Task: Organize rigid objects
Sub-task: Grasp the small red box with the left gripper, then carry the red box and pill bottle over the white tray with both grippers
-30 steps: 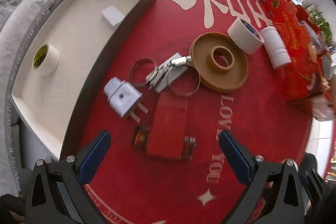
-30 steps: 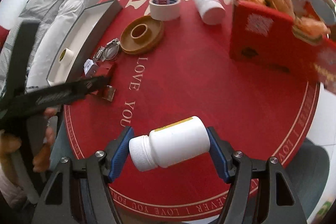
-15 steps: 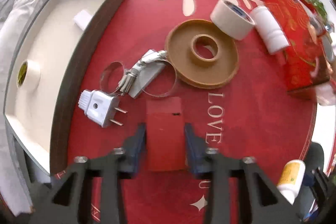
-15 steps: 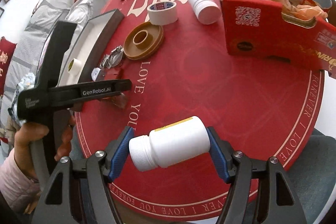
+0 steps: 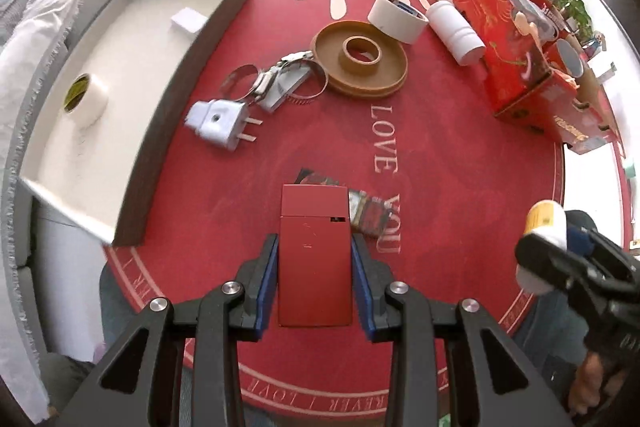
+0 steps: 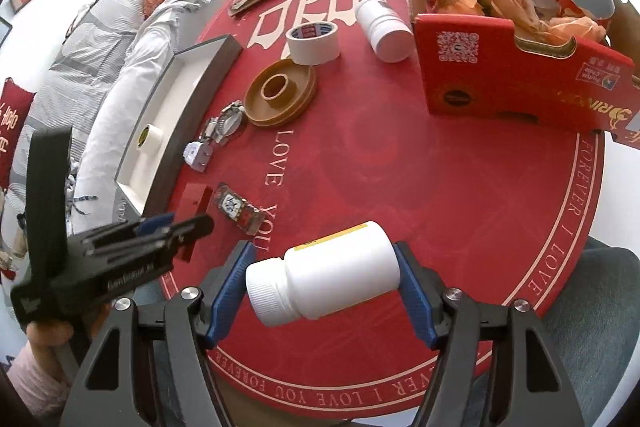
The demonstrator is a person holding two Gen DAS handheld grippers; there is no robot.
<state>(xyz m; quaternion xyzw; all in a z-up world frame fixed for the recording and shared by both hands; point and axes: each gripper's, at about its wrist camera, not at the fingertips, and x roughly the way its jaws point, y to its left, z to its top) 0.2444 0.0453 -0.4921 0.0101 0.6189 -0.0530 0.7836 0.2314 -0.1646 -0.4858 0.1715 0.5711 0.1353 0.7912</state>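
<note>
The left gripper clenched a flat red rectangular case, lifted above the round red table. The right gripper grasped a white plastic pill bottle sideways above the table's near edge.

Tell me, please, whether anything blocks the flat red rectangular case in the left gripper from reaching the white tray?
Nothing visible does. The flat red rectangular case is clamped in the left gripper, and the white tray lies up-left; only its dark side wall must be cleared.
</note>
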